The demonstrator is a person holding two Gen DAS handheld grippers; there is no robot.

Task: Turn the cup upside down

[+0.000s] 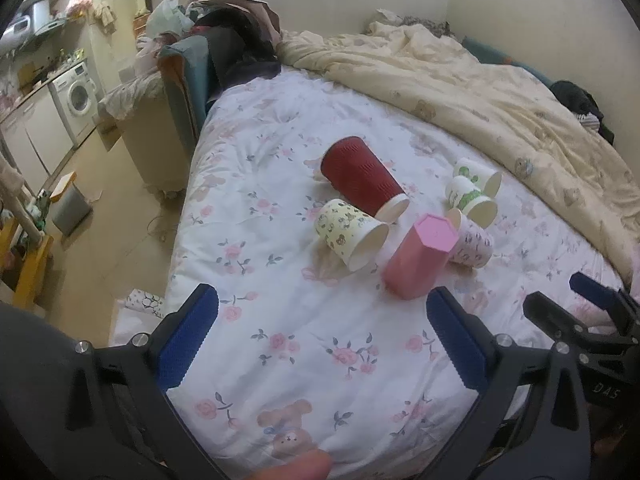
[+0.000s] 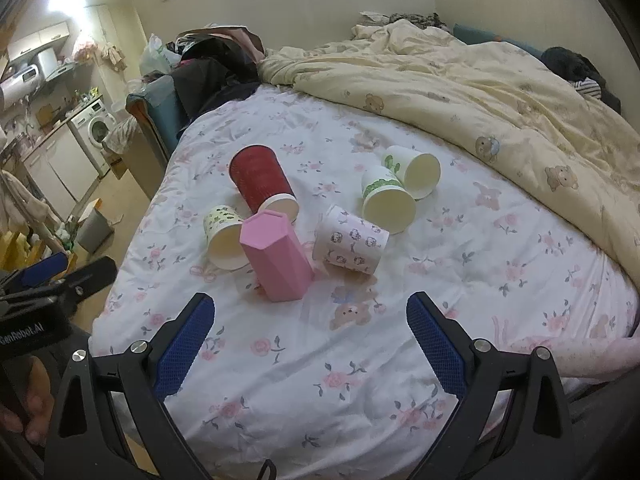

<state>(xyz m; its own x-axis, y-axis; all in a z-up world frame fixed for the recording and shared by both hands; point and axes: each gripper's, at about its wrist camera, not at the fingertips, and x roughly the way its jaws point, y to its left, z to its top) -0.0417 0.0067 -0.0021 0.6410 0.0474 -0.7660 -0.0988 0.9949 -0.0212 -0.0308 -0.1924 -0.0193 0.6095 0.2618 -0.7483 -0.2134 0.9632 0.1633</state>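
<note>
Several cups sit on the floral bedsheet (image 1: pixel 280 280). A pink faceted cup (image 1: pixel 420 258) (image 2: pixel 276 256) stands mouth down, tilted. A red ribbed cup (image 1: pixel 362 176) (image 2: pixel 262 182) lies on its side. A yellow patterned paper cup (image 1: pixel 348 232) (image 2: pixel 224 236), a white printed cup (image 1: pixel 472 244) (image 2: pixel 352 240) and two green-printed cups (image 1: pixel 470 200) (image 2: pixel 386 200) also lie on their sides. My left gripper (image 1: pixel 322 308) is open and empty in front of the cups. My right gripper (image 2: pixel 310 312) is open and empty, close to the pink cup.
A cream quilt (image 1: pixel 500 92) (image 2: pixel 480 92) is bunched along the far and right side of the bed. Clothes and bags (image 1: pixel 224 40) pile at the far left corner. The floor, a bin (image 1: pixel 70 204) and a washing machine (image 1: pixel 78 96) lie left of the bed.
</note>
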